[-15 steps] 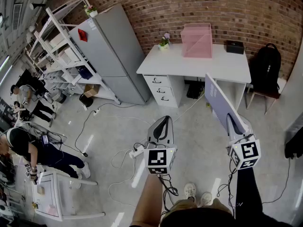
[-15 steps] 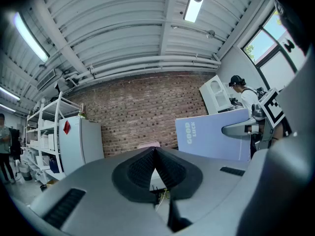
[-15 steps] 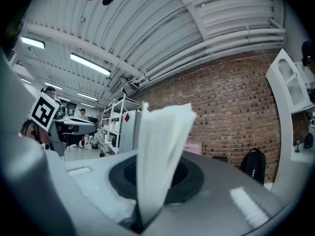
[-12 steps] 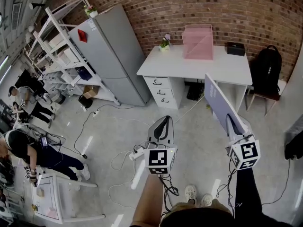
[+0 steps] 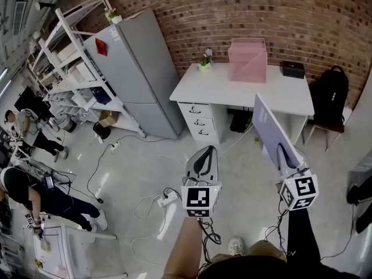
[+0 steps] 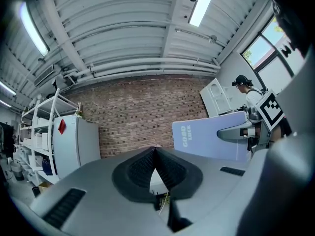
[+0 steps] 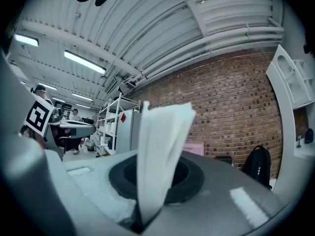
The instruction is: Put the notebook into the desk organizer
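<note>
Your R gripper (image 5: pixel 283 153) is shut tight on the notebook (image 5: pixel 268 129). The pale purple book stands up on its edge, w/ its white pages spread a bit at the far end. The notebook is up in the air in front of the desk (image 5: pixel 273 92), near the desk's right end, not on it yet. The pink desk organizer (image 5: pixel 247 60) sits at the back of the desk by the brick wall, well apart from the notebook. Your L gripper (image 5: pixel 206 151) is in front of the desk too, nearer the desk's drawers (image 5: pixel 200 121). Its jaws are closed together w/ nothing in them. Both grippers point level at the desk. A small plant (image 5: pixel 204 60) sits at the desk's back left corner & a black backpack (image 5: pixel 331 92) is just beside the desk's right end.
</note>
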### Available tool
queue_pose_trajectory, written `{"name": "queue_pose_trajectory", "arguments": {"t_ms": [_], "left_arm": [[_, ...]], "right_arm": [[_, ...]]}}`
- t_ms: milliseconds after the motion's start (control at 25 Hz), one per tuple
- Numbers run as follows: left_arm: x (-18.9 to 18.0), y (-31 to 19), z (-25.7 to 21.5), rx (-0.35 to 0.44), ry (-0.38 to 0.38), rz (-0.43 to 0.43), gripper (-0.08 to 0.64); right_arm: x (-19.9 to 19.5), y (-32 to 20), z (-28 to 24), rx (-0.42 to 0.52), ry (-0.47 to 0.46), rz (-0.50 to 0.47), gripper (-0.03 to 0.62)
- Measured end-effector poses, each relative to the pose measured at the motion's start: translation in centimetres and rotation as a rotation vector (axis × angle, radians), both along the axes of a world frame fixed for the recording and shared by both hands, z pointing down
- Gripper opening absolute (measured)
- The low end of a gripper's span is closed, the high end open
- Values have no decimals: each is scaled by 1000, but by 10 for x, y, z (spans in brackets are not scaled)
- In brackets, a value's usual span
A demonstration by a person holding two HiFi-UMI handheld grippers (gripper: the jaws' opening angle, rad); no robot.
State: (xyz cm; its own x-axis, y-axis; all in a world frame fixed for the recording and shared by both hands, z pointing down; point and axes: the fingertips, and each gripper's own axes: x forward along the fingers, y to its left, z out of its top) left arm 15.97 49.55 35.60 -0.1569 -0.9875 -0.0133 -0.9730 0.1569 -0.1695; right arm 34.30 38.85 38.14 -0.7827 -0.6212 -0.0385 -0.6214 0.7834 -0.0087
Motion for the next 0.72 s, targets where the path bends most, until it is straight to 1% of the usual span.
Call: {"name": "queue_pose_trajectory", "arguments": {"t_ms": [200,320,480,720], "left_arm": [[-20,-7,0,1,7,-5,9],[-27,-21,-3,0,4,-5,9],[-40,-48,0,-14,6,-7,9],[-75,-101,2,-15,-6,-32,9]], "right_arm": [[-17,-7,-7,9,-15,-7,31],[-26,-20,-12,5,-32,-19,31],[-43,-46,-10,0,-45,-33,31],[-79,-102,-7,-1,-68,-68,31]]}}
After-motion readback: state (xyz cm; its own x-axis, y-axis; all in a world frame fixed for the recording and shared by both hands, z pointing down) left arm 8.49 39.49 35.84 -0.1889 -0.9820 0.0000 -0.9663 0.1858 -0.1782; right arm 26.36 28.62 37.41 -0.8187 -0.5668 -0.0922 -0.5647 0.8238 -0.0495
